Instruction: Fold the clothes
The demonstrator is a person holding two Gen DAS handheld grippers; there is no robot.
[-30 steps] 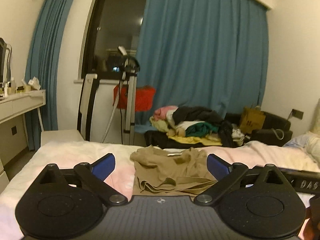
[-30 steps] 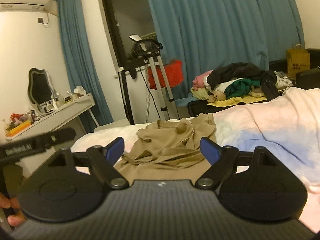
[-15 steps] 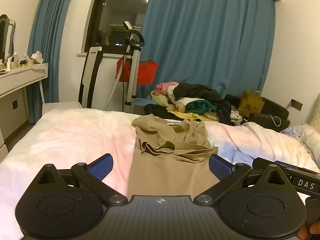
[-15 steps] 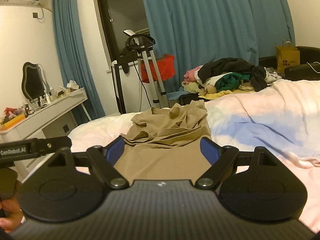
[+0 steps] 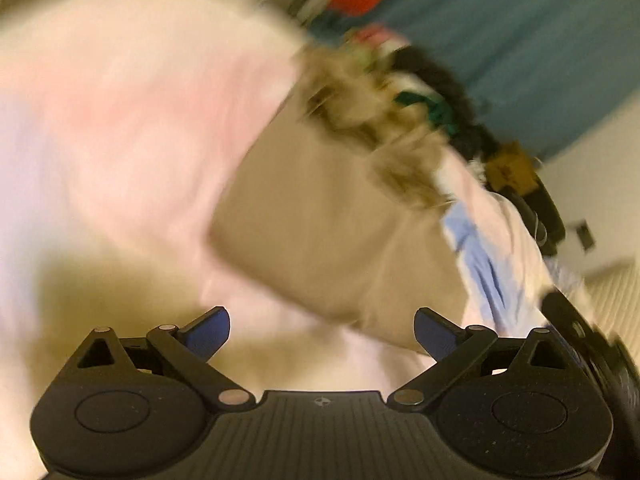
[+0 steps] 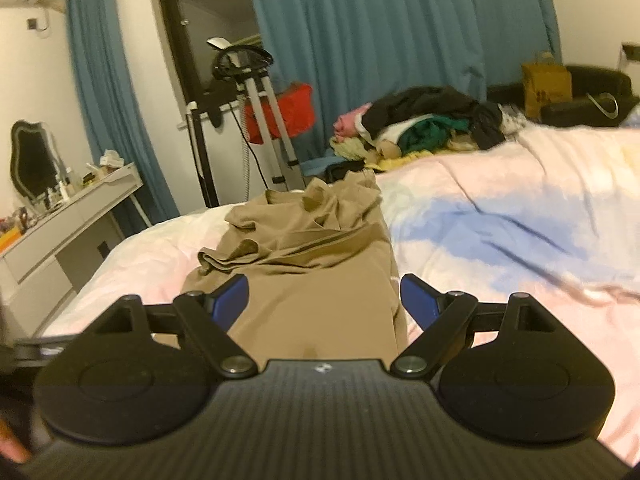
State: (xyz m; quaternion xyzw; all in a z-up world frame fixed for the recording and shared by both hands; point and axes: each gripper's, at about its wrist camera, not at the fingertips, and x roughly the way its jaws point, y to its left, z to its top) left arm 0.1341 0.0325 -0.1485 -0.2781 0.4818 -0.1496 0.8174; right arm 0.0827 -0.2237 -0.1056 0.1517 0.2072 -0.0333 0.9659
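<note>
Both grippers (image 5: 322, 330) (image 6: 323, 300) agape over seemingly flat tan garment (image 6: 308, 264).

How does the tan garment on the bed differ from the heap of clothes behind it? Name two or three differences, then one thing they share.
The tan garment is one colour; the heap of clothes mixes black, green, pink and yellow. The tan garment lies alone on the bed, its near half smooth and its far end bunched; the heap of clothes is piled beyond the bed's far edge. Both are unfolded fabric.
</note>
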